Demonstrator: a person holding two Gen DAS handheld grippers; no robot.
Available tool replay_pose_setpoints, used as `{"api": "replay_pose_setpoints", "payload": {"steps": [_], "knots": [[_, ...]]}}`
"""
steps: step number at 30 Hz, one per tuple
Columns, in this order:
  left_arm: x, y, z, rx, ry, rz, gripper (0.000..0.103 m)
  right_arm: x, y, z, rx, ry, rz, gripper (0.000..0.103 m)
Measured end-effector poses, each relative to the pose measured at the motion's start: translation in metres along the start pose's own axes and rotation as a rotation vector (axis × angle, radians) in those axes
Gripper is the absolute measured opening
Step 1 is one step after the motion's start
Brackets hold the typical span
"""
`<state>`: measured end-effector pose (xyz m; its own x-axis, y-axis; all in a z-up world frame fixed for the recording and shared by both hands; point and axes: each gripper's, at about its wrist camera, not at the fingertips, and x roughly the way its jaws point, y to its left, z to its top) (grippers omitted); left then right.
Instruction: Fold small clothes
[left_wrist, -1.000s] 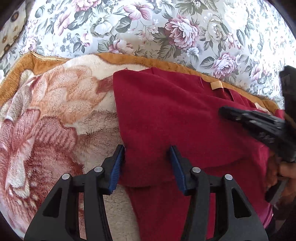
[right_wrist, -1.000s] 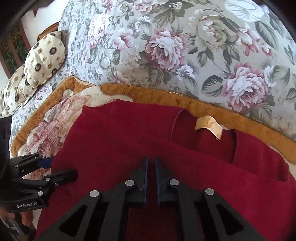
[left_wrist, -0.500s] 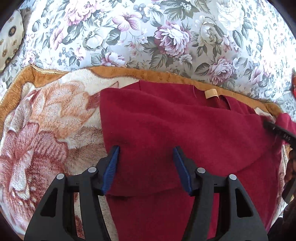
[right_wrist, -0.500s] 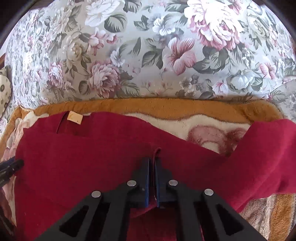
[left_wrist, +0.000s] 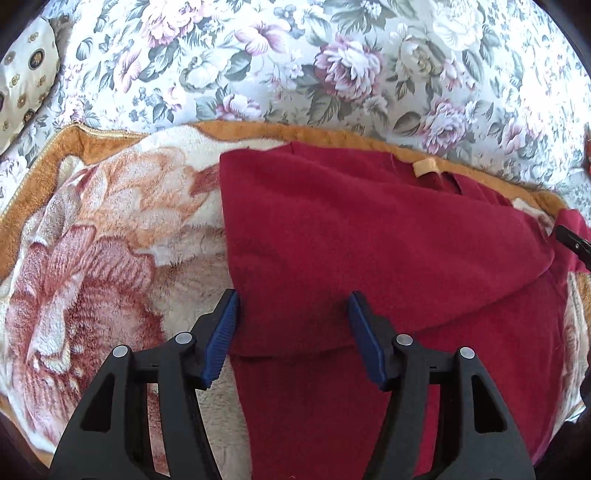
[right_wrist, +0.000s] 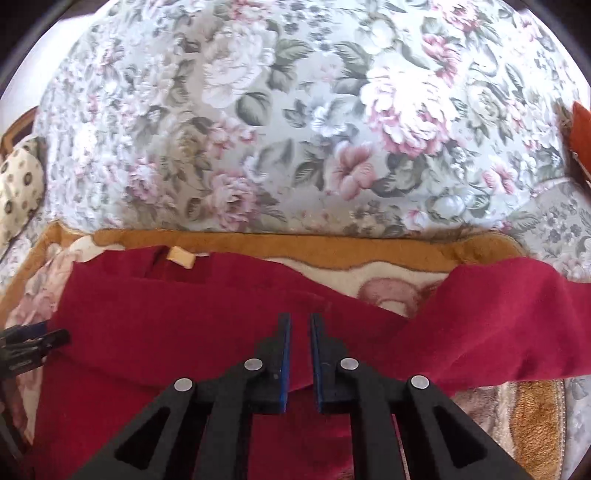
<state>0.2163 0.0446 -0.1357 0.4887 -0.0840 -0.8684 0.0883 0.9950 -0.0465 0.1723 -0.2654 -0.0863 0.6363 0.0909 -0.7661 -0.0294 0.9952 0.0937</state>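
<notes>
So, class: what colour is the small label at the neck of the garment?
The label is pale tan, on the dark red garment. The right wrist view shows it best.

**Surface and material notes**

We record the red garment (left_wrist: 369, 243) as matt cloth with a fine, felt-like nap; its neck label (left_wrist: 425, 167) looks like smooth tan woven fabric. The blanket (left_wrist: 92, 240) beneath is thick plush fleece, fuzzy and matt, with an ochre pile border. The bed cover (left_wrist: 295, 55) behind reads as smooth printed floral cloth with a slight sheen. The left gripper (left_wrist: 293, 328) has matt black plastic arms, bright metal pins and ribbed blue pads (left_wrist: 221, 339) that look like rubber. The right gripper (right_wrist: 299, 354) shows the same black plastic and metal pins.
</notes>
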Motion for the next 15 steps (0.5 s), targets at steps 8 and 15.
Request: {"api": "replay_pose_setpoints", "payload": {"steps": [8,15], "knots": [[-0.029,-0.009,-0.005,0.007,-0.029,-0.014,0.061,0.009,-0.009,-0.014,0.095,0.079,0.040,0.008],[-0.076,-0.030,-0.001,0.002,-0.094,-0.107,0.061,-0.065,-0.097,-0.037,0.238,0.000,-0.154,0.012]]}}
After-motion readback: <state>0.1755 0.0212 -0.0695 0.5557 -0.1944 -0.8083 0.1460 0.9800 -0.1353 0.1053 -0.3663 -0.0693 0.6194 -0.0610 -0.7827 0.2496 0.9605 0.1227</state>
